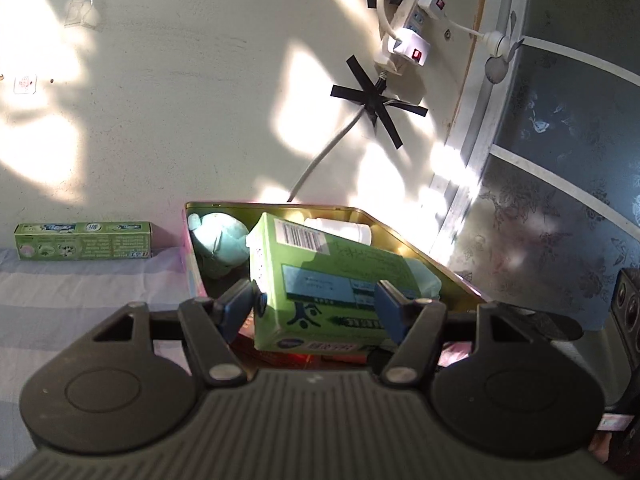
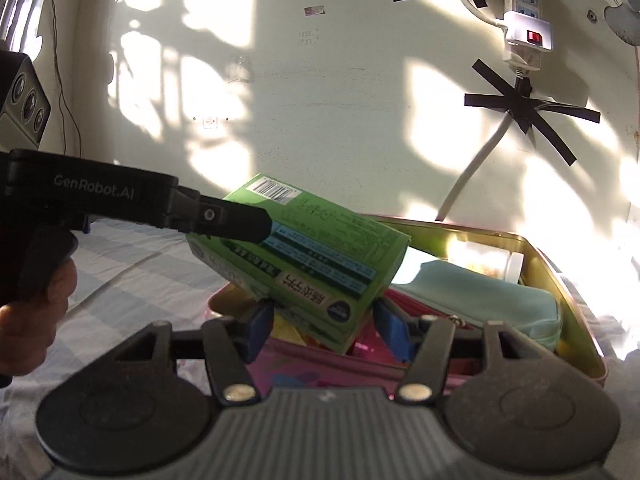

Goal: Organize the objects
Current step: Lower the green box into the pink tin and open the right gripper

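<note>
A: Where's the green box (image 1: 320,280)?

B: Up off the surface, tilted, barcode end highest. It sits over the open gold-lined tin (image 1: 420,240), whose outer wall is pink in the right wrist view.

A: Left gripper (image 1: 316,312)?

B: About half open, both blue pads (image 1: 236,312) against the box's 2 sides. The right wrist view shows that gripper's black finger lying along the box's upper left edge, so it has hold of the box. A bare hand (image 2: 36,320) is on its handle.

A: Right gripper (image 2: 324,328)?

B: Jaws under half open, blue pads flanking the low corner of the same box. The left pad looks to be touching it. The right one is just beside it, can't tell if it makes contact. So I can't tell if it's gripping.

A: What's in the tin?

B: A light teal plush thing (image 1: 220,240) at the far left, a white bottle (image 1: 340,230) lying along the back wall, a teal zip pouch (image 2: 500,304) on the right. Pink and red items underneath, too hidden to identify.

A: Anything outside it?

B: A long green toothpaste carton (image 1: 84,240) lies flat against the wall, well left of the tin. All of it is on a pale checked cloth (image 1: 80,300). On the wall above, a white power strip (image 1: 412,28) held by black tape crosses, its cable running down behind the tin.
</note>
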Available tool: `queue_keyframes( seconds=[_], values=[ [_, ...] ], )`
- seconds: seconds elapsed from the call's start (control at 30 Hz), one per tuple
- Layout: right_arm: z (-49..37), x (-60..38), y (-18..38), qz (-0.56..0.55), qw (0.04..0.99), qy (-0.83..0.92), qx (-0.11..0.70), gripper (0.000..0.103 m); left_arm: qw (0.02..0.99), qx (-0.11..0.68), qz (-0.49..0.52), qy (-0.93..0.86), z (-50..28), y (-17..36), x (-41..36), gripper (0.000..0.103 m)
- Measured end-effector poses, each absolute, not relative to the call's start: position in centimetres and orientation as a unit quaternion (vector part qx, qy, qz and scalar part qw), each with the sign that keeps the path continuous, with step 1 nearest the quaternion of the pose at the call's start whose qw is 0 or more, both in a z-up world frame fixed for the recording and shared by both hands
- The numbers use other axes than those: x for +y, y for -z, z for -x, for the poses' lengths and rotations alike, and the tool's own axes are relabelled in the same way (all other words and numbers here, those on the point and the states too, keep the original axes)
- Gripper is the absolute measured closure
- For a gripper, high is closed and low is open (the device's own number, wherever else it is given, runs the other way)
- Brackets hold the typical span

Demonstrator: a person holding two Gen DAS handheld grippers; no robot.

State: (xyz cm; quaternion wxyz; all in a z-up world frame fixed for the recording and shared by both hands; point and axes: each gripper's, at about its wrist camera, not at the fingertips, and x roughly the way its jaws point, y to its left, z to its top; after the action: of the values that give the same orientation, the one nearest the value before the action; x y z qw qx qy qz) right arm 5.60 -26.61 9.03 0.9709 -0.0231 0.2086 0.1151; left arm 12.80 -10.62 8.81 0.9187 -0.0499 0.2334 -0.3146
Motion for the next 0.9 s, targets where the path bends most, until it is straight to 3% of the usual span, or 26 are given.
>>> queue_keyframes(
  seconds=[0.3,0.9],
  values=[
    [-10.0,-28.1,-6.1,-0.002,0.980,-0.059,0.192,0.040,0.928,0.272,0.019,0.256,-16.1,-6.8,-13.3,0.034],
    [-3.6,-28.7,-7.0,-0.079,0.978,-0.043,0.187,0.034,0.949,0.263,-0.037,0.171,-9.6,-6.9,-13.3,0.030]
  ],
)
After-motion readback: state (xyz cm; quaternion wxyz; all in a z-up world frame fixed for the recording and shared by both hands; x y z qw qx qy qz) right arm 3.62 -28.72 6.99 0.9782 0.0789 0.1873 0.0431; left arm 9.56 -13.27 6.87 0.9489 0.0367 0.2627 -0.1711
